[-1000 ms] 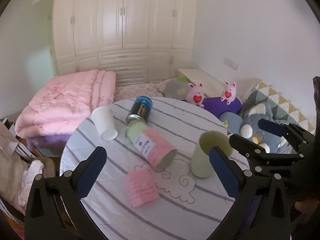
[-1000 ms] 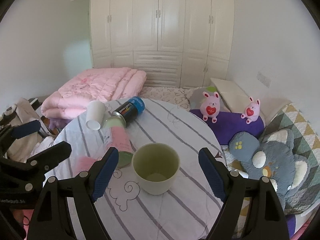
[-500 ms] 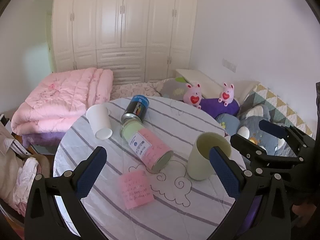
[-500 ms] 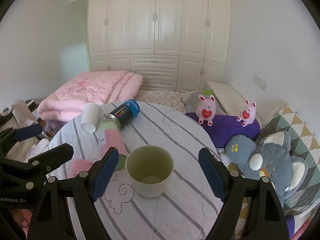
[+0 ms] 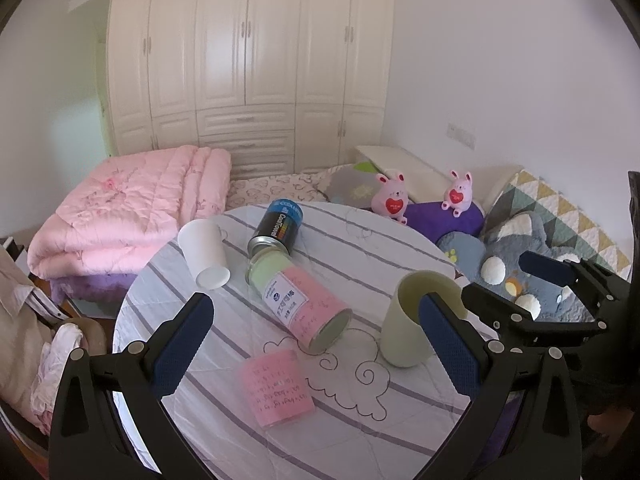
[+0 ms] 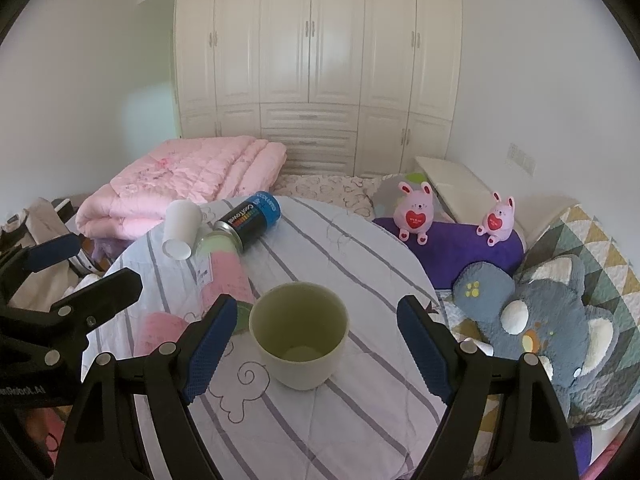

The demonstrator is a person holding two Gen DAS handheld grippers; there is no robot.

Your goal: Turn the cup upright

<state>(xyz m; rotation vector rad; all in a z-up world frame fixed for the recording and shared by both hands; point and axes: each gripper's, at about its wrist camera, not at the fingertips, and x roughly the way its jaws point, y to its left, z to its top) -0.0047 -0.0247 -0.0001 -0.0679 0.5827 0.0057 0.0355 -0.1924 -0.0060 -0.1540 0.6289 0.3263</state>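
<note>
A pale green cup (image 6: 298, 334) stands upright and empty on the round striped table (image 6: 352, 264); it also shows in the left wrist view (image 5: 416, 322). My right gripper (image 6: 314, 350) is open and empty, pulled back above the cup, its pads apart from it. My left gripper (image 5: 316, 350) is open and empty over the table's near side, above a pink cup (image 5: 278, 388) that stands mouth-down. A white paper cup (image 5: 203, 253) lies on its side at the back left.
A pink and green can (image 5: 298, 306) and a black and blue can (image 5: 277, 228) lie on their sides mid-table. A folded pink quilt (image 5: 132, 208) lies behind, plush toys (image 6: 540, 320) and cushions on the right, clothes at the left.
Both grippers have drawn back and risen from the table, so the objects look smaller and lower. The green cup stays upright and still. Both grippers stay open.
</note>
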